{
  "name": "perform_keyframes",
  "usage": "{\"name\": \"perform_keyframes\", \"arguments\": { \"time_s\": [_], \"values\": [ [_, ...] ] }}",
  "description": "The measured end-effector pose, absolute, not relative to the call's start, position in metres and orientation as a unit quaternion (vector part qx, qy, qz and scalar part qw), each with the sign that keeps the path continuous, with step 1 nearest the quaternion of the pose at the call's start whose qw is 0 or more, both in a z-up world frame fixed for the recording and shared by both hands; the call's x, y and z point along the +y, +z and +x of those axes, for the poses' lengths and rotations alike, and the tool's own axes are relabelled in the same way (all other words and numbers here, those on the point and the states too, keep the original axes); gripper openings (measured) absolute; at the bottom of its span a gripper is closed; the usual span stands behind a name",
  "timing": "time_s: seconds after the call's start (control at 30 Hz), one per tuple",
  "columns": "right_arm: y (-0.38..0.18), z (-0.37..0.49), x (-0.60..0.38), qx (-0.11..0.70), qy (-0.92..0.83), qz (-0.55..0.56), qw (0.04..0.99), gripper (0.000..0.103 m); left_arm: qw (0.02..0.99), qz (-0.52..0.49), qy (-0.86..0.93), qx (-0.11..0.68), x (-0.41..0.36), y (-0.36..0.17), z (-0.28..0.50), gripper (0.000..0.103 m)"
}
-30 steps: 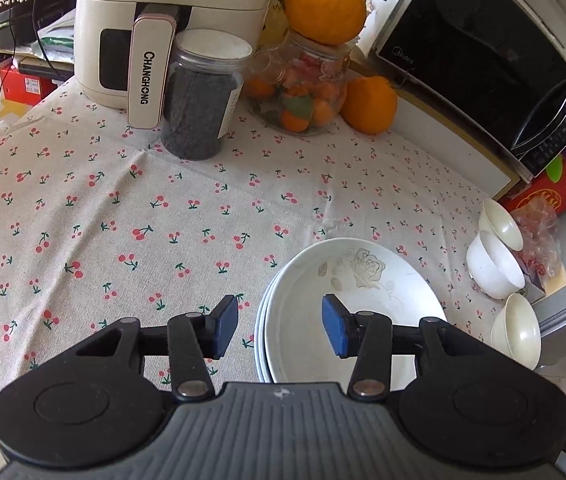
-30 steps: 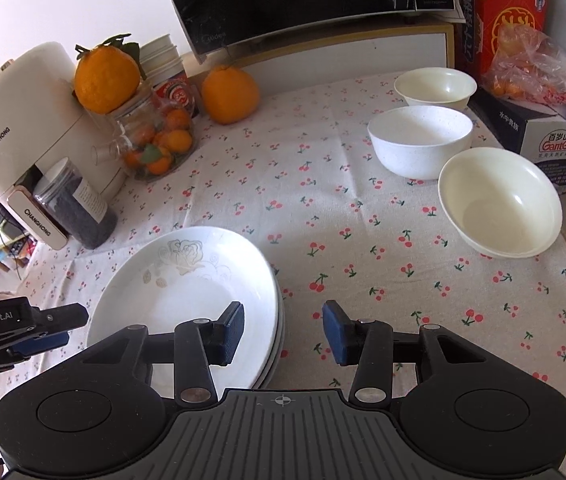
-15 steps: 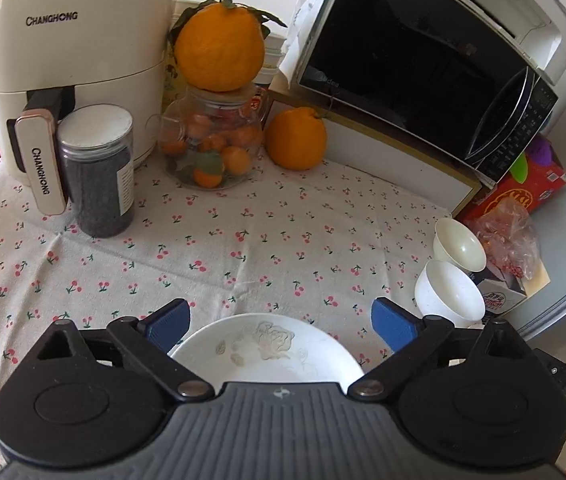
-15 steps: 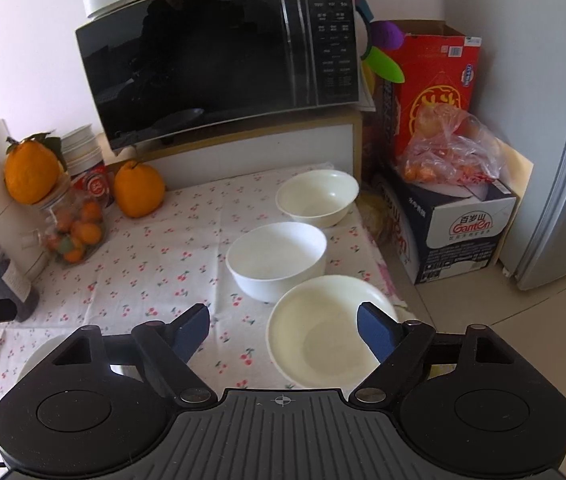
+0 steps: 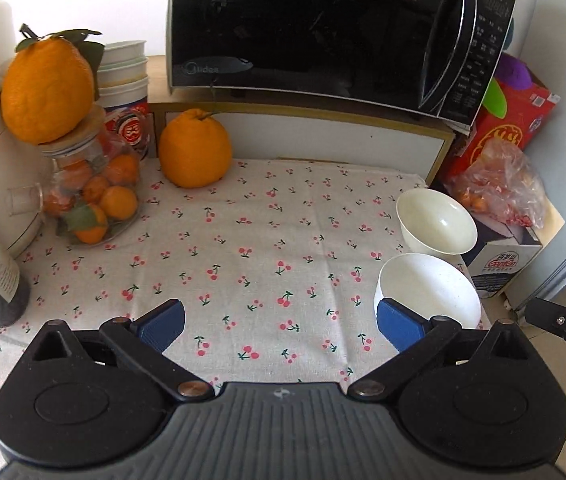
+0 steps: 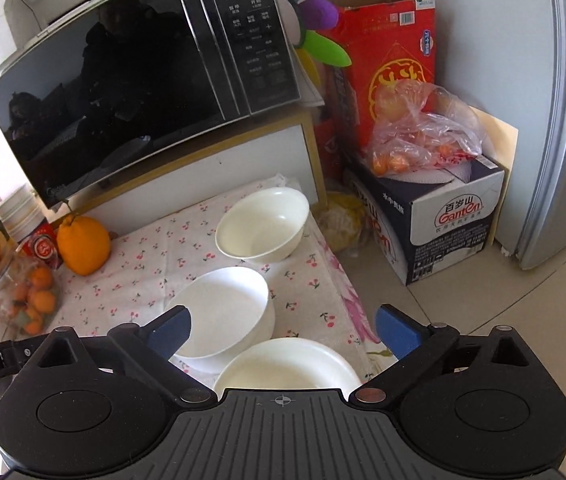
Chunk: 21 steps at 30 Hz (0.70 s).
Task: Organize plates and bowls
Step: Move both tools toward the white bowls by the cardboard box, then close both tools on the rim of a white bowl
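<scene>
While both tools now hang with fingers spread wide and empty, the plates that lay under them a second ago are out of view. Attention has swung to three bowls lined along the worktop's right edge: the right gripper [image 6: 281, 330] hovers over the nearest bowl [image 6: 287, 364], with the middle bowl [image 6: 223, 312] and far bowl [image 6: 263, 224] beyond. Across bare cherry-print cloth [image 5: 243, 248], the left gripper [image 5: 279, 326] faces them. Plates appear settled; nesting the bowls looks next.
</scene>
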State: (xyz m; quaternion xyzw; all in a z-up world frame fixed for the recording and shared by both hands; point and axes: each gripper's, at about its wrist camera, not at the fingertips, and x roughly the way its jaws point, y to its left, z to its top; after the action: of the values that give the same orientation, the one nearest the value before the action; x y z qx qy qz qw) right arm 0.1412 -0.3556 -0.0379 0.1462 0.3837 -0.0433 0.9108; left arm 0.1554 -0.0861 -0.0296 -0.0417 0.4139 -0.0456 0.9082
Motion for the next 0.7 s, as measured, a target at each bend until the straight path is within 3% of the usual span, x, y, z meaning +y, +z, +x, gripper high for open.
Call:
{"name": "perform_keyframes", "arguments": {
  "time_s": [0.27,0.33,0.4,0.47,0.7],
  "values": [
    [-0.061,0.171,-0.359,0.397,-0.032,0.170,0.901,0.098,0.900,-0.046,-0.065,0.429,-0.112,-0.044,0.185,0.097],
    [-0.060,0.175,-0.357,0.394,-0.029,0.163,0.904,0.095,0.897,-0.029,-0.072,0.436,-0.117,-0.047,0.192,0.091],
    [-0.059,0.180,-0.355,0.392,-0.025,0.155,0.906,0.094,0.892,-0.019,-0.080,0.444,-0.120,-0.051,0.198,0.075],
    [-0.060,0.183,-0.354,0.396,-0.020,0.151,0.906,0.091,0.885,-0.019,-0.090,0.456,-0.121,-0.056,0.204,0.068],
    [-0.076,0.195,-0.357,0.428,-0.005,0.165,0.889,0.055,0.873,-0.022,-0.131,0.469,-0.134,-0.064,0.212,0.055]
  ]
}}
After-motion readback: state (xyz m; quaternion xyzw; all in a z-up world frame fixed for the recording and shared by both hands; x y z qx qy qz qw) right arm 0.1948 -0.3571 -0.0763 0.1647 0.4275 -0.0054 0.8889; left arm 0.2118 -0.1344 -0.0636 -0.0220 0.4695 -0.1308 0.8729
